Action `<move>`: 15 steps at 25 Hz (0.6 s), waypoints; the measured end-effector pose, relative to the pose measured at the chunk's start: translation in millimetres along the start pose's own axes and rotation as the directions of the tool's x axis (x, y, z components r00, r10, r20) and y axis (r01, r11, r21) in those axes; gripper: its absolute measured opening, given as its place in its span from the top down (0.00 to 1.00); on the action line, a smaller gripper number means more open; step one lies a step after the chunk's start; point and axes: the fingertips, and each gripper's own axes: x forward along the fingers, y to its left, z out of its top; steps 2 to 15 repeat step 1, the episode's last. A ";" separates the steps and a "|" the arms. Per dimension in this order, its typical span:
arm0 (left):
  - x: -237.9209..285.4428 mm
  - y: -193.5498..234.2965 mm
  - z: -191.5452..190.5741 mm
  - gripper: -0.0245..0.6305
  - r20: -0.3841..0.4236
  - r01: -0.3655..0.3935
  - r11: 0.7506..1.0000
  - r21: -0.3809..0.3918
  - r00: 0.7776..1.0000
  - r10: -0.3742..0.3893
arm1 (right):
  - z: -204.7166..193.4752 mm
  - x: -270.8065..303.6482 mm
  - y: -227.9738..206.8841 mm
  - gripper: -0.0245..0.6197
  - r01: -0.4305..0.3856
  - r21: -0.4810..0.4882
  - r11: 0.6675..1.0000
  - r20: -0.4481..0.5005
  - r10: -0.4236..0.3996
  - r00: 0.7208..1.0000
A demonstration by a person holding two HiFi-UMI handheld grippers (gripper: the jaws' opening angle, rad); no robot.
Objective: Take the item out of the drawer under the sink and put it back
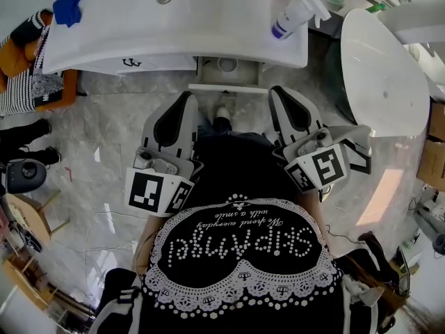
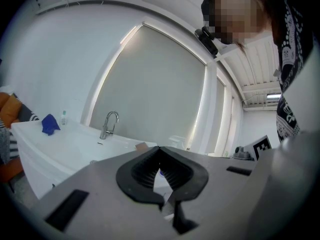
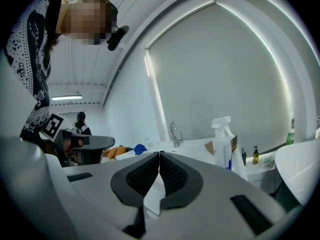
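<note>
- The drawer (image 1: 228,87) under the white sink worktop (image 1: 174,37) stands pulled out towards the person. Only a narrow strip of its inside shows past the worktop's near edge.
- In that strip lies a round pale item (image 1: 227,64), still in the drawer. It is too small to tell what it is, and the rest of the drawer is hidden under the worktop.
- The left tongs (image 1: 182,113) are held near the person's body, well apart from the drawer. In the left gripper view (image 2: 160,156) the black ribbed pads meet at their tips, with nothing between them.
- The right tongs (image 1: 286,106) are held the same way, to the right of the drawer. In the right gripper view (image 3: 159,164) the pads are pressed together and empty.
- On the worktop a spray bottle (image 1: 295,14) stands near the right end, and a blue cloth (image 1: 68,9) lies at the far left.
- A tap (image 2: 109,124) stands at the far side of the sink.
- Neither gripper view shows the drawer; both look upward over the worktop to the wall and ceiling.
- To the right a large white basin (image 1: 386,68) is cut off by the frame edge.
- The person's dark top covers the near floor.
</note>
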 end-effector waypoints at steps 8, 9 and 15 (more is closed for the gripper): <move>-0.2 0.1 0.2 0.96 0.001 0.000 1.000 0.001 1.000 0.000 | -0.1 -0.2 0.1 0.93 0.000 0.000 1.000 -0.001 0.000 1.000; -0.2 0.1 0.2 0.96 0.001 0.000 1.000 0.001 1.000 0.000 | -0.1 -0.2 0.1 0.93 0.000 0.000 1.000 -0.001 0.000 1.000; -0.2 0.1 0.2 0.96 0.001 0.000 1.000 0.001 1.000 0.000 | -0.1 -0.2 0.1 0.93 0.000 0.000 1.000 -0.001 0.000 1.000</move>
